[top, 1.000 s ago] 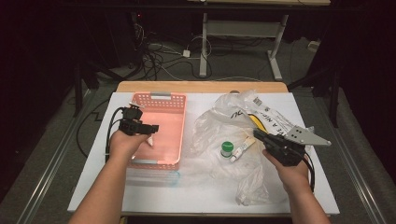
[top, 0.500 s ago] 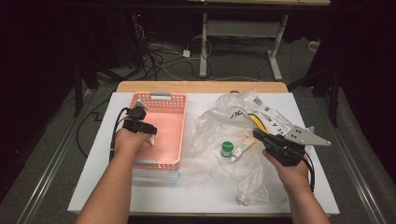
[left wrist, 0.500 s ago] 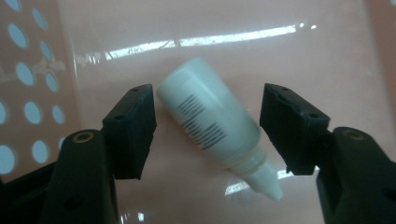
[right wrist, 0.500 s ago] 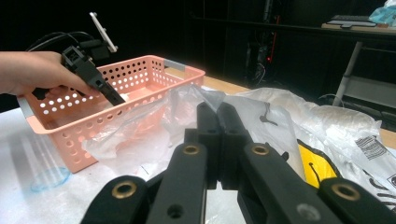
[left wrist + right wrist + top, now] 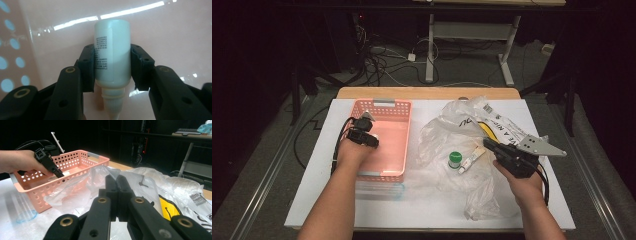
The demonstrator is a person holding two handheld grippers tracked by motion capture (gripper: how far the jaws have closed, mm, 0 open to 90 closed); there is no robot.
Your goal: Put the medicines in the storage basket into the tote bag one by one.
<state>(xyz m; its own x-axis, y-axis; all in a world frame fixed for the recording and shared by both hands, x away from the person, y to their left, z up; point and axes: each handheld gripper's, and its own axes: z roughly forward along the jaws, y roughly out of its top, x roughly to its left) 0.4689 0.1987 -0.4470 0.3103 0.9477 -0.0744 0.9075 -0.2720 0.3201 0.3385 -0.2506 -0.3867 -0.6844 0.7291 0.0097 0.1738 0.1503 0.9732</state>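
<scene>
A white bottle (image 5: pixel 112 50) with a printed label lies in the pink basket (image 5: pixel 384 107), its nozzle pointing towards the camera in the left gripper view. My left gripper (image 5: pixel 112 62) reaches down into the basket; its jaws have just been closing, and both pads now press on the bottle's sides. From above, the left gripper (image 5: pixel 371 141) sits at the basket's left side. My right gripper (image 5: pixel 488 145) is shut with nothing in it and hovers over the crumpled plastic bags (image 5: pixel 462 125). Its closed jaws (image 5: pixel 117 182) point towards the basket (image 5: pixel 75 160).
A green-capped jar (image 5: pixel 455 159) and a small white tube (image 5: pixel 471 161) lie on the clear plastic. A yellow item (image 5: pixel 170 211) sits inside the bags. A clear plastic container (image 5: pixel 379 190) lies just in front of the basket. The white table (image 5: pixel 312 200) ends close to the person.
My left gripper has sunk into the basket and drawn a little towards the person. The right gripper has kept still.
</scene>
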